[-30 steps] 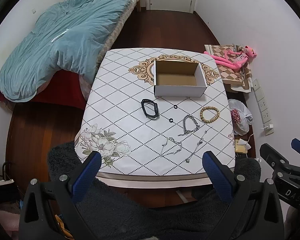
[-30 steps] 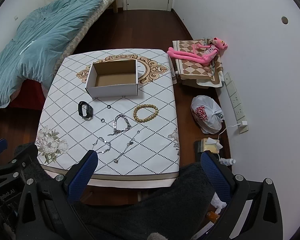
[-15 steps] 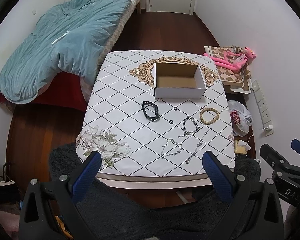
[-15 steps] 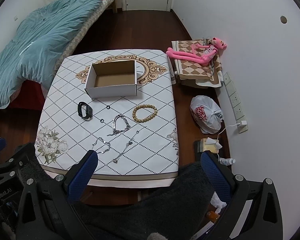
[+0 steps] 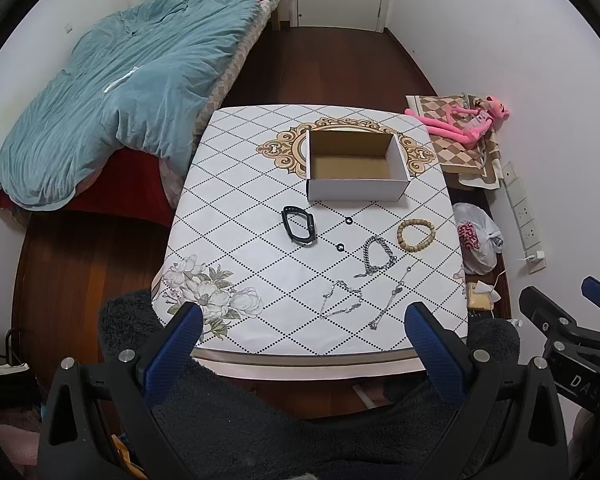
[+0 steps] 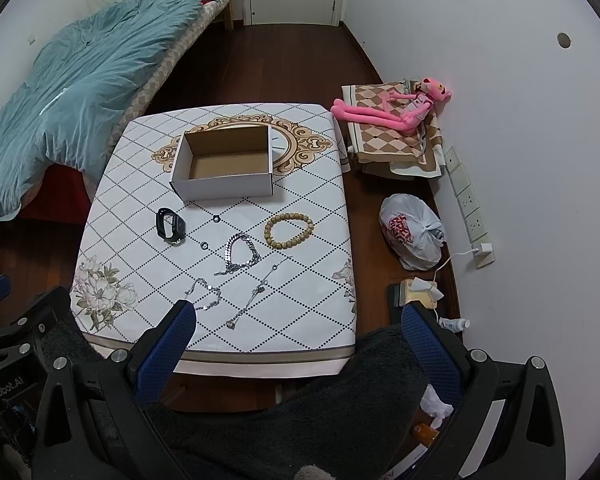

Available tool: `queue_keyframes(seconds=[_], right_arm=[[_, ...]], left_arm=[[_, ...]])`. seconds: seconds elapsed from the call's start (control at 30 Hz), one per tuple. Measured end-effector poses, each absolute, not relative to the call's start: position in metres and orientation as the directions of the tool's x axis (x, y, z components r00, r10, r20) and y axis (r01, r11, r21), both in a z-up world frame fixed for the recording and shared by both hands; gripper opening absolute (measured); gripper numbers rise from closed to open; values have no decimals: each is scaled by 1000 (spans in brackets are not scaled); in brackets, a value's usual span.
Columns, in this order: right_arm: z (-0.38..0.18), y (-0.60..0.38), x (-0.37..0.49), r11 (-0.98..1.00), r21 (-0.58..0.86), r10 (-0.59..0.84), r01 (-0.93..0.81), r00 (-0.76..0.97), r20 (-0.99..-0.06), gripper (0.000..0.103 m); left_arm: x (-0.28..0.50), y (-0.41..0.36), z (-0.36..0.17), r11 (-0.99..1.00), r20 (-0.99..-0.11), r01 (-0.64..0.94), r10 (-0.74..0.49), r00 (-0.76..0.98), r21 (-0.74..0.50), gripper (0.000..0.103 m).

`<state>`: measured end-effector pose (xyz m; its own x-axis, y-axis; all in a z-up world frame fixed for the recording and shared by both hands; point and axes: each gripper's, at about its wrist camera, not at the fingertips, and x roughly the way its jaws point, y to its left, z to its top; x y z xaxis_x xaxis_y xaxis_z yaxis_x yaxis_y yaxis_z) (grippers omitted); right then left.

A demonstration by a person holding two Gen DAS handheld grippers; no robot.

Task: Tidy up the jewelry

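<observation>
Both claws hang back off the near edge of the table (image 5: 236,184), jaws spread wide and holding nothing — the left gripper (image 5: 304,332) and right gripper (image 6: 300,332) have ribbed blue pads. Toward the far edge sits an open rectangular cardboard box (image 5: 356,168), brown inside, white outside. Between box and near edge lie a black band (image 5: 299,231), two small dark rings (image 5: 348,221), a round wooden bead bracelet (image 5: 416,234), a chunky silver chain bracelet (image 5: 378,256) and two thin silver chains (image 5: 342,300) — all apart on the smooth diamond-patterned cloth.
</observation>
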<state>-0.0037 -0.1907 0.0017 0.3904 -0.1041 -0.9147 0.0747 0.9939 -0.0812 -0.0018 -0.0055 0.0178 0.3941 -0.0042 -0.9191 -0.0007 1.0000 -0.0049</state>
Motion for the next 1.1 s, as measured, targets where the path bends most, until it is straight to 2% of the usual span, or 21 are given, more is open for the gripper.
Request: queue_keyframes(seconds=[1.1], right_arm=[[14, -190, -7, 993, -78, -111, 93, 426, -898, 103]], left_arm=[[-7, -3, 25, 1000, -905, 9, -11, 426, -8, 103]])
